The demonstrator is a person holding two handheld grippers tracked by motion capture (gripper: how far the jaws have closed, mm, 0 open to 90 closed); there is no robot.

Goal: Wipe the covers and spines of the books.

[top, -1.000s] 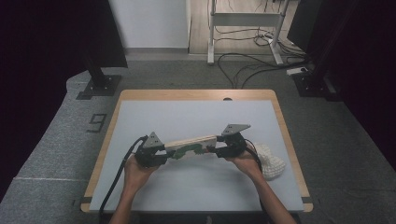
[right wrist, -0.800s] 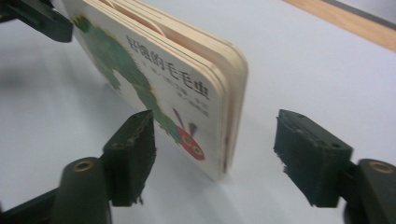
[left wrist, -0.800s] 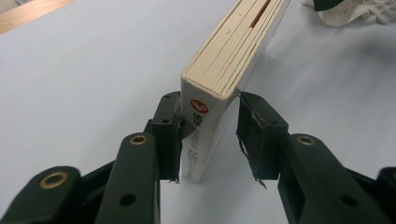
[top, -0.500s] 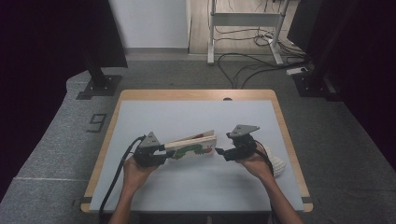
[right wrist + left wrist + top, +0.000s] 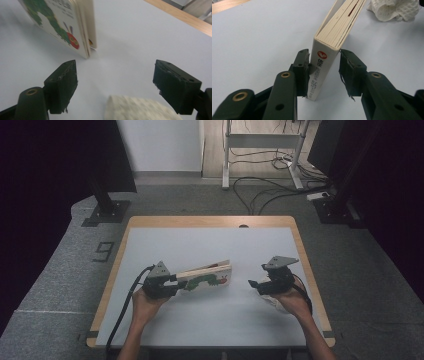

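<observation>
One table (image 5: 150,235), pale grey top with wooden rim, standing on grey carpet. On it: one board book (image 5: 207,276) with a green caterpillar on the cover, and one crumpled white cloth (image 5: 394,10) by the right edge, partly under the right hand in the high view. Off the table: a dark stand base (image 5: 106,212) at upper left, a white desk frame (image 5: 262,145) and loose cables (image 5: 260,187) on the floor behind, another dark stand at upper right. Nothing lies between the book and the right gripper, just bare tabletop.

Left gripper (image 5: 161,284) sits left of centre and clamps the book at its spine end. In the left gripper view the left pad presses the cover; the right pad (image 5: 349,72) stands just beside the page side, contact there hard to tell. The book stands on edge, tilted, running from the gripper toward table centre; pages slightly fanned at the far end.

Right gripper (image 5: 267,282) is near the right edge, apart from the book. Its jaws have just been opening and stand wide, nothing between them. In the right gripper view the cloth lies just below the jaws and the book's free corner is ahead, clear of both pads.

Count: two grippers, two hands, one book, one cloth.
</observation>
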